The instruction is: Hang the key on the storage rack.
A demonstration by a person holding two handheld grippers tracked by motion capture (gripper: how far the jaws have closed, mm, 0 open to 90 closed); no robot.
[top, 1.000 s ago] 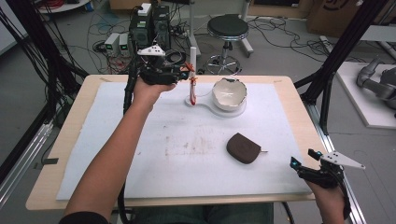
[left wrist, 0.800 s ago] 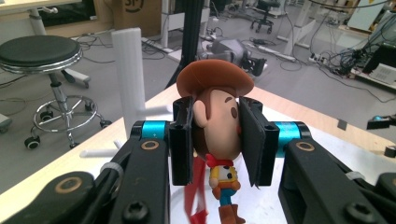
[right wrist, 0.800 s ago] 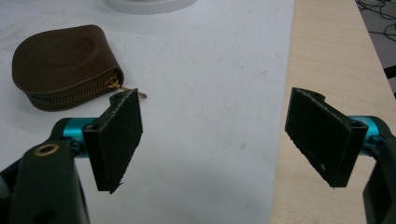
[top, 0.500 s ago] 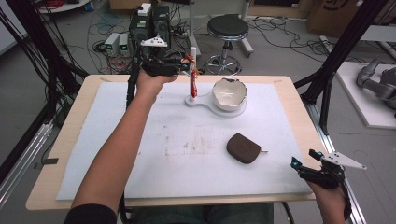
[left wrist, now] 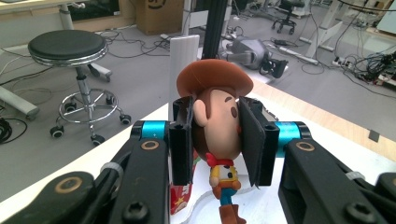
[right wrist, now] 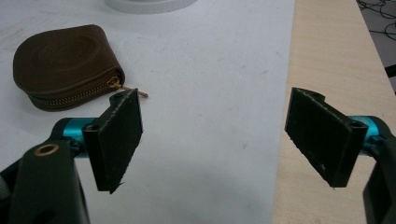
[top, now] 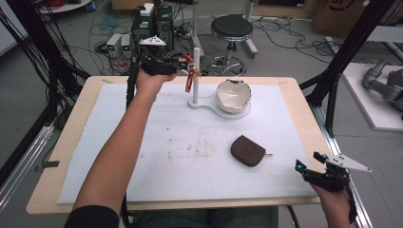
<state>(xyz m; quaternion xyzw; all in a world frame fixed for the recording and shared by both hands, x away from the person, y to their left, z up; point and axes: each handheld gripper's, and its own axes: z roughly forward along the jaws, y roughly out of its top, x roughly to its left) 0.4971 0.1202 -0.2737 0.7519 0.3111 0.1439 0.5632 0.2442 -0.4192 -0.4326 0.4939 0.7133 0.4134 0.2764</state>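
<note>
Two tools, one bench, catalogued by view.

High view: left tool [top: 177, 65] held at the far edge of the pale wooden bench [top: 304, 104], level with the top of the slim white upright post [top: 196, 71] on its flat white base. A second ago it sat lower, beside the post's middle; it has since lifted, and the small cowboy figurine with brown hat and red tag [top: 190, 76] has risen with it. White jagged-rimmed bowl [top: 233, 94] sits on the same base. Dark brown zipped leather pouch [top: 248, 150] lies on the white mat [top: 190, 156], unmoved. Right tool [top: 316, 171] rests at the near right corner, well apart from the pouch.

Left gripper view: both pads pinch the figurine's head, body dangling clear below; post directly behind. Judgement: the lift suggests the figurine is being taken off, or hung on, the post.

Right gripper view: jaws spread wide, nothing between them; pouch ahead to one side, its brass zip pull pointing toward the nearer pad.
</note>
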